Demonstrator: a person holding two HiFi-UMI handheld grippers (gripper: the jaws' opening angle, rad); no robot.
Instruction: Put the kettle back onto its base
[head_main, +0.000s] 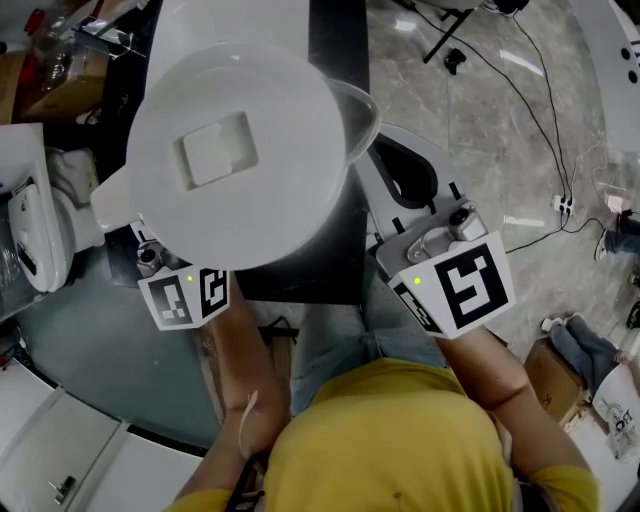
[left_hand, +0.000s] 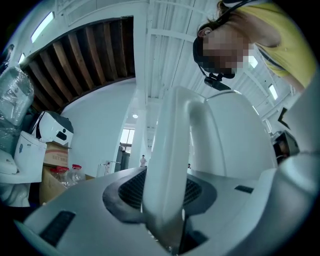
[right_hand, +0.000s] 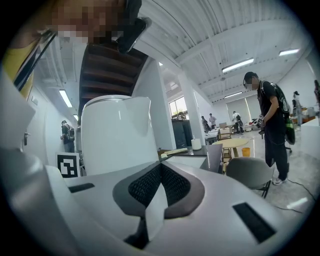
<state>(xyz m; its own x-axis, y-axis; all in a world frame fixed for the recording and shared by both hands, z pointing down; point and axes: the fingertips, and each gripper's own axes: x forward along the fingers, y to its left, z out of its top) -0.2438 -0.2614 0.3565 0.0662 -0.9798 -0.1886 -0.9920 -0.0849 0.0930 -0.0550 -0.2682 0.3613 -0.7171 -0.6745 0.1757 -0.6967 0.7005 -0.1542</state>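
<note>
A white kettle (head_main: 240, 150) with a square-topped lid fills the upper left of the head view, its spout pointing left; its underside and any base are hidden. In the left gripper view the kettle's white handle (left_hand: 172, 165) stands upright between the jaws of my left gripper (left_hand: 162, 187), with a thin dark gap beside it, so the pads do not press. Only that gripper's marker cube (head_main: 185, 298) shows from above. My right gripper (head_main: 400, 175) is to the kettle's right, shut and empty (right_hand: 159, 175), with the kettle body (right_hand: 115, 140) off to its left.
The kettle is over a dark table (head_main: 335, 230). A white appliance (head_main: 35, 230) and a cardboard box (head_main: 60, 70) are at the left. Cables (head_main: 540, 130) run over the marble floor at the right. A person in black (right_hand: 270, 125) stands beyond a grey chair (right_hand: 250, 172).
</note>
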